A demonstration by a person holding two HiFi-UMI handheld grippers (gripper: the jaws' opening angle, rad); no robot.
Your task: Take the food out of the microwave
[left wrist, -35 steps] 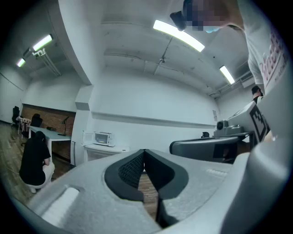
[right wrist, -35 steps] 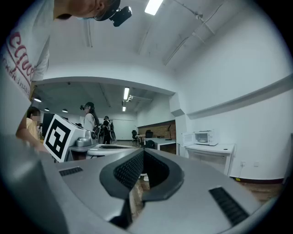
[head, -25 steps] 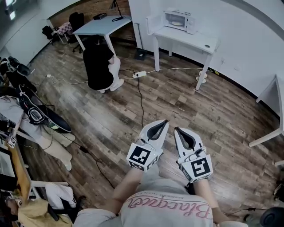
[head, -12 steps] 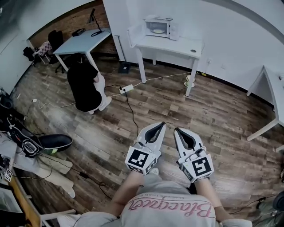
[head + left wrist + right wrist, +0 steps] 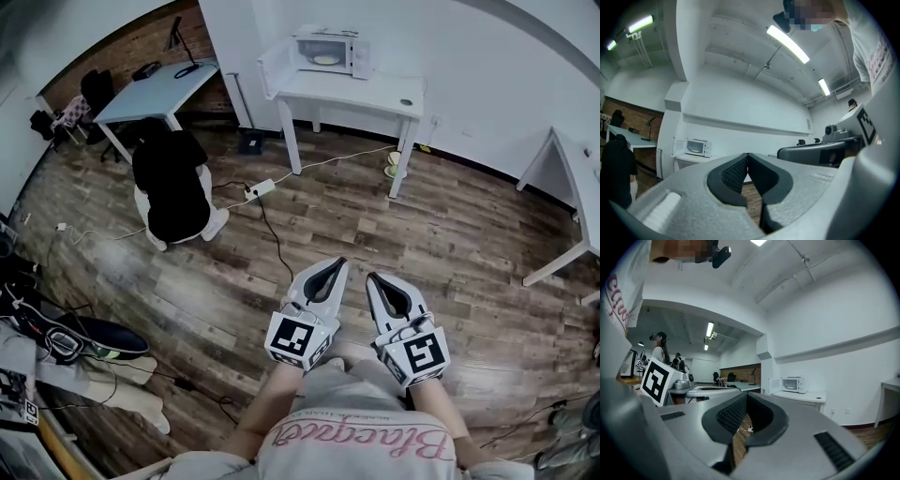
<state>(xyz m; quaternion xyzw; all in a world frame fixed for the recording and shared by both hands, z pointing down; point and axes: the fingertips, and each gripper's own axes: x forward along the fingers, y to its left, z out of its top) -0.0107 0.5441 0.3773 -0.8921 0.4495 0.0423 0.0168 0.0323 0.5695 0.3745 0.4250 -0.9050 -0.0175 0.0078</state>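
Observation:
The white microwave (image 5: 330, 52) stands on a white table (image 5: 375, 94) against the far wall, its door (image 5: 273, 66) swung open to the left. A pale plate of food (image 5: 325, 59) shows inside. My left gripper (image 5: 331, 265) and right gripper (image 5: 376, 278) are held side by side in front of my body, far from the table, both shut with nothing between the jaws. The left gripper view shows the microwave (image 5: 695, 147) small and distant past the gripper's (image 5: 748, 155) closed tips. Past the right gripper's (image 5: 746, 394) tips the microwave (image 5: 792, 384) is just as far.
A person in black (image 5: 172, 183) crouches on the wooden floor to the left of my path. A power strip with cables (image 5: 258, 188) lies near the table legs. A grey table (image 5: 155, 87) stands back left, another white table (image 5: 572, 187) at right, clutter (image 5: 75, 342) at left.
The microwave table and the crouching person have drawn nearer and slid left in the head view. Both grippers keep the same shut pose in front of my body.

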